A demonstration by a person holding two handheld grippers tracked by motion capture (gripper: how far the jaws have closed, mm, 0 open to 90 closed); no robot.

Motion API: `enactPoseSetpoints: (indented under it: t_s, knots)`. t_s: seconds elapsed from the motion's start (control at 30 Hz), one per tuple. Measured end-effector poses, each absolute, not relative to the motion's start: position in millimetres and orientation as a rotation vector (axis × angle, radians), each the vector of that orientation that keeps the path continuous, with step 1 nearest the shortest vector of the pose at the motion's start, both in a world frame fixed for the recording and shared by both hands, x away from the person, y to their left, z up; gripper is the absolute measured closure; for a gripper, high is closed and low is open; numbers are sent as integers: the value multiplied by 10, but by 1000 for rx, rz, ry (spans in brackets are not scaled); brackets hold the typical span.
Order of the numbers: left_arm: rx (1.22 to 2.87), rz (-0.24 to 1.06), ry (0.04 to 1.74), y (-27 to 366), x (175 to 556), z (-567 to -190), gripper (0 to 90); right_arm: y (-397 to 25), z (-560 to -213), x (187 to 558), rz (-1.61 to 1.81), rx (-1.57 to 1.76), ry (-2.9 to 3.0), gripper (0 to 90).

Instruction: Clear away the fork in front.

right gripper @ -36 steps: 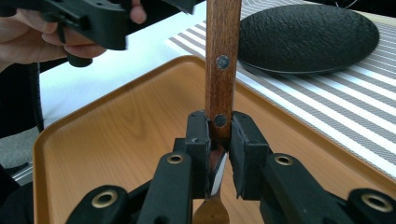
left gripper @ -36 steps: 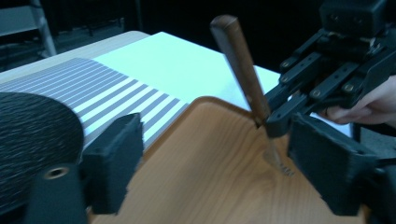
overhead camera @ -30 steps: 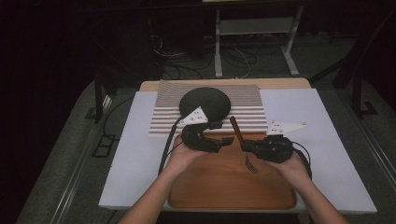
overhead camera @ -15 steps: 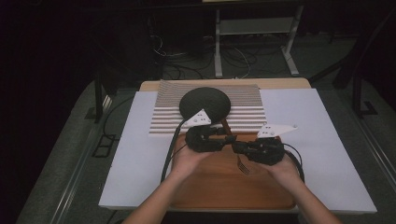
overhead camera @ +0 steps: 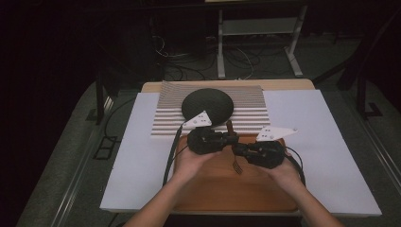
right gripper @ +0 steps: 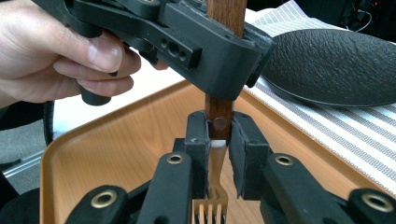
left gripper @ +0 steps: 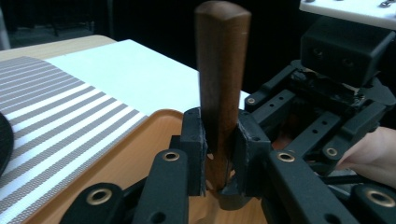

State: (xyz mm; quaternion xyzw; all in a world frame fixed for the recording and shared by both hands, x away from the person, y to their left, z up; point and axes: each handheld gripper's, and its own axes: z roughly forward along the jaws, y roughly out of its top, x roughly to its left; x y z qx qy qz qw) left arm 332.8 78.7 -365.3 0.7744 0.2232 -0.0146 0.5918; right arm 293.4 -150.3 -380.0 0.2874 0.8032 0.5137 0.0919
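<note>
A fork with a brown wooden handle (overhead camera: 230, 127) and metal tines (overhead camera: 236, 166) stands nearly upright over the wooden tray (overhead camera: 236, 194). My left gripper (overhead camera: 229, 139) is shut on the handle (left gripper: 219, 88), coming in from the left. My right gripper (overhead camera: 236, 150) is shut on the fork lower down, where the wood meets the metal neck (right gripper: 218, 122); the tines (right gripper: 208, 207) point down between its jaws. In the right gripper view the left gripper (right gripper: 205, 42) sits just above. In the left gripper view the right gripper (left gripper: 327, 107) is close at the right.
A black round plate (overhead camera: 207, 104) lies on a striped placemat (overhead camera: 250, 113) beyond the tray. A white sheet (overhead camera: 326, 137) covers the table. Cables trail from both grippers over the tray's near side. Dark floor and a stand lie behind.
The two grippers have drawn together near the tray's far edge. The right one shifted left with the fork, and the left one now holds the handle.
</note>
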Motion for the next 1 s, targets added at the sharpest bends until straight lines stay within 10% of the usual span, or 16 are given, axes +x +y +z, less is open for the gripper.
enactPoseSetpoints:
  t_s: [0.13,0.47,1.0]
  knots:
    - [1788,-44,512,813,3323,-3634,771,-1507,-3794,2924,1541,845,2381,750]
    - [1779,-27,522,987,3374,-3557,812,-1667,-3863,2993,1534,937,2349,372]
    - [1796,-55,457,1299,3383,-3488,807,-2194,-4103,2920,1363,1068,2245,122]
